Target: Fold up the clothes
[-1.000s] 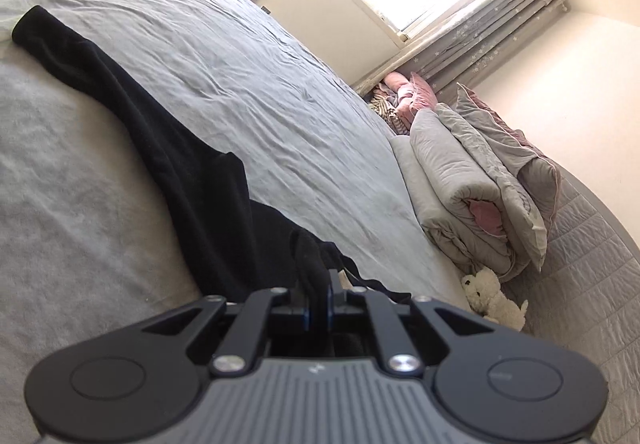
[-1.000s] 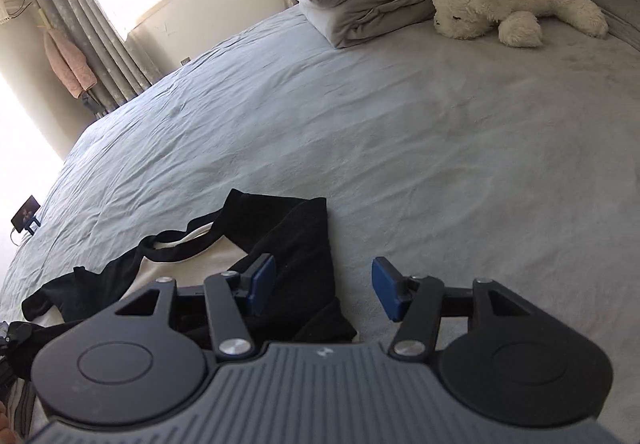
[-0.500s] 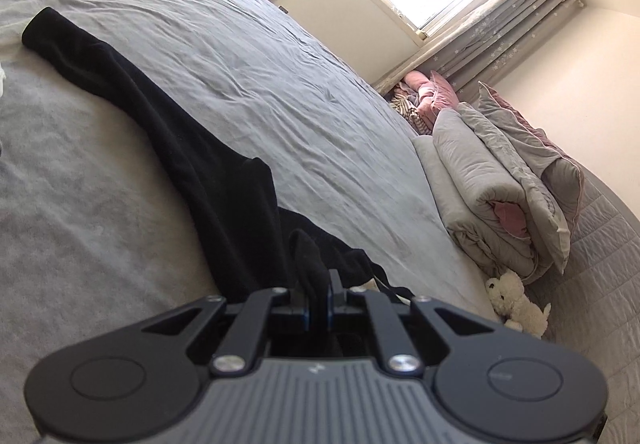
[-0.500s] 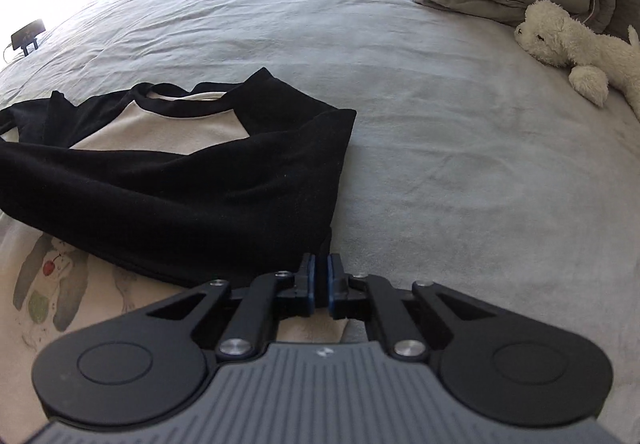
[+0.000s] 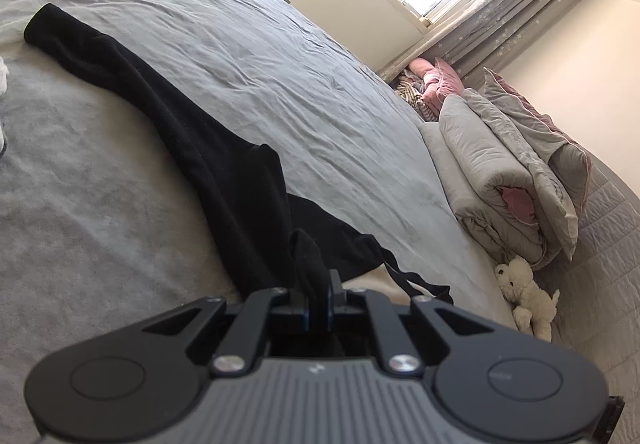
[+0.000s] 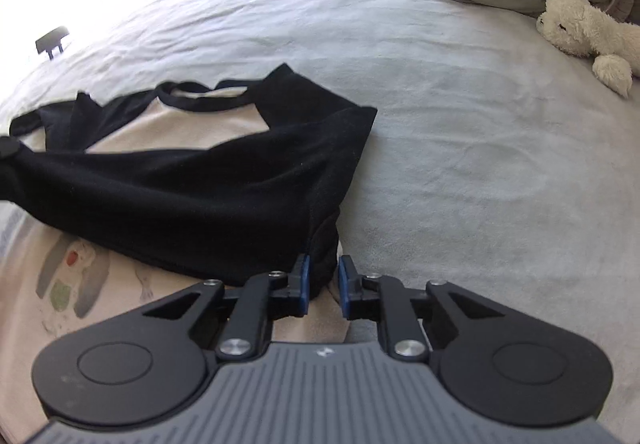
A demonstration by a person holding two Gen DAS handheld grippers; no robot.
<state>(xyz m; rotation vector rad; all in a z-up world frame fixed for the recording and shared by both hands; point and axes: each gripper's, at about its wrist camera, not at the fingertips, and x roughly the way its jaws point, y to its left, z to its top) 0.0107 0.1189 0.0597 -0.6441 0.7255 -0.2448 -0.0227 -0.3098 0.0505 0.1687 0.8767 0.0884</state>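
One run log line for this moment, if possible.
left gripper: shut on shirt | right gripper: opening, sleeve between | shirt: on bed

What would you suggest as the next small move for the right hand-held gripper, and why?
Probably back it off the black sleeve: the right hand-held gripper is opening, with only the sleeve's folded edge between its blue pads, and the sleeve already lies across the shirt.

Both units same build: left gripper point(image 5: 318, 298) and right gripper point(image 6: 322, 282) have matte black linkage arms, silver pivot screws, round recessed discs on each side lobe, ribbed grey housing with small white logo, blue pads point(image 6: 304, 280) on black fingers.
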